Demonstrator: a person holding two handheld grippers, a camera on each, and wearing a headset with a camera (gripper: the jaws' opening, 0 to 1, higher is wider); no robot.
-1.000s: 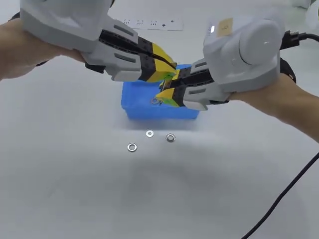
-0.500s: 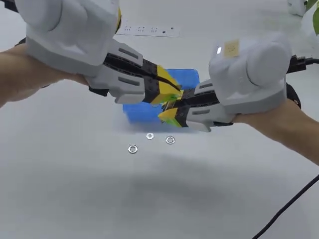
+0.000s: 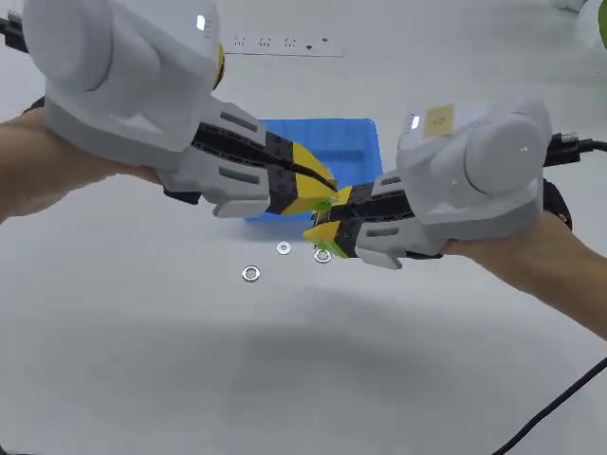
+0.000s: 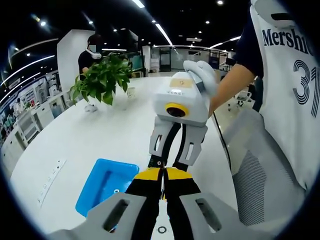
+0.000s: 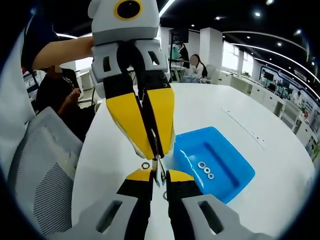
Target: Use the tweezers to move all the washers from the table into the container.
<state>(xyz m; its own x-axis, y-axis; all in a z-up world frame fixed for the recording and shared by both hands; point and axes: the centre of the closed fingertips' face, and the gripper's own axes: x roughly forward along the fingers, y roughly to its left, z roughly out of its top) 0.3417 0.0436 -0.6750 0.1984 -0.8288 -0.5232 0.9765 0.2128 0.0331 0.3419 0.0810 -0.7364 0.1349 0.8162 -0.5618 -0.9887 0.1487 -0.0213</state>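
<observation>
white table is bearing flat, slick, light washers, so my left gripper and right gripper, both pinching the tweezers, are aiming for a rim

- Washers: bright, polished metal.
- Container: smooth blue plastic with a faint sheen.
- Surface: white, smooth, matt.
- Left gripper and right gripper: matt pale-grey plastic shells; fingers in smooth yellow and black plastic.
- Tweezers: thin bare metal.

Power strip: white, lying flat, far side.
Cable: black, trailing at right.
Plant: green, leafy, potted.
</observation>
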